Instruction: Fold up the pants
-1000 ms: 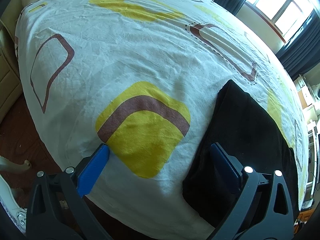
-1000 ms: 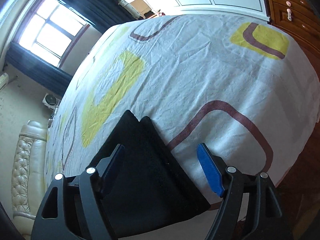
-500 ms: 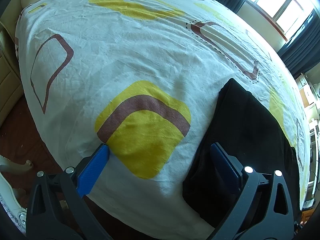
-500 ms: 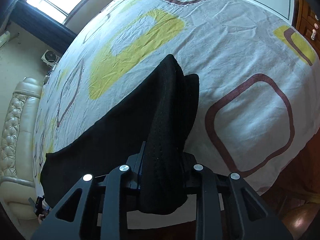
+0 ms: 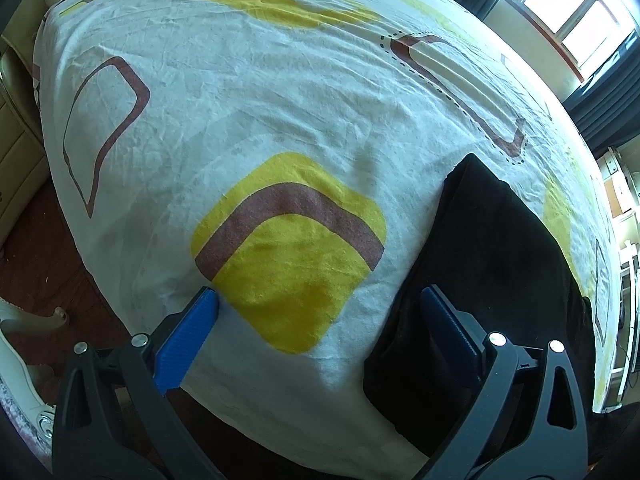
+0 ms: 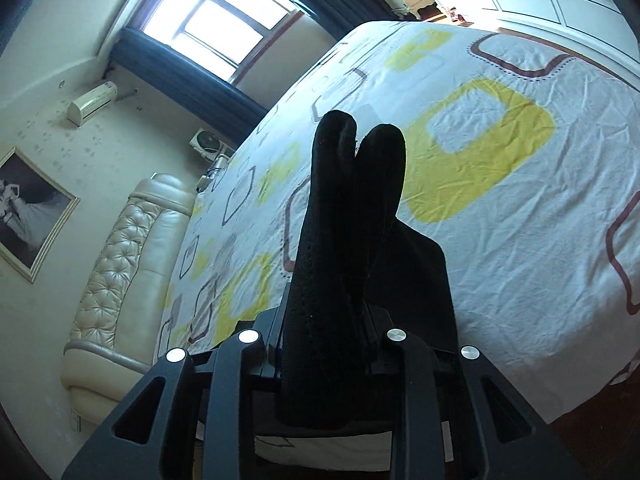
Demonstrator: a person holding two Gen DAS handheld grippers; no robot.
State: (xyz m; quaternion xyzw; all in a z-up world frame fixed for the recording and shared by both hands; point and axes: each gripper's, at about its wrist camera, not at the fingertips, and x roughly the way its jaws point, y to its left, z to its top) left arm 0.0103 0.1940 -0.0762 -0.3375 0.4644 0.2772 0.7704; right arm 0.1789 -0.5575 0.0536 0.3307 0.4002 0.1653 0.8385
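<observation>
- At the bottom of the left wrist view, the left gripper (image 5: 318,312) has its two blue fingers (image 5: 186,336) spread wide with nothing between them; one fingertip sits over the sheet's near edge, the other over dark cloth.
- Just beyond, at lower right of that view, the black pants (image 5: 492,256) lie flat on the bed sheet (image 5: 248,96), running from the near edge up toward the right side of the frame.
- A yellow patch with a brown band (image 5: 292,248) fills the middle between the spread fingers, beside the pants.
- At the bottom centre of the right wrist view, the right gripper (image 6: 326,344) is clamped on a bunched fold of the pants (image 6: 340,240); the fabric rises out of the closed jaws as two rounded lobes reaching mid-frame, and the pads are hidden by cloth.
- Behind the lifted fabric, more of the garment slopes down to the sheet on the right.
- Further off, a cream tufted headboard (image 6: 116,264) stands at left.
- A framed picture (image 6: 28,208) hangs at far left; a window (image 6: 224,24) with dark curtains fills the upper left.
</observation>
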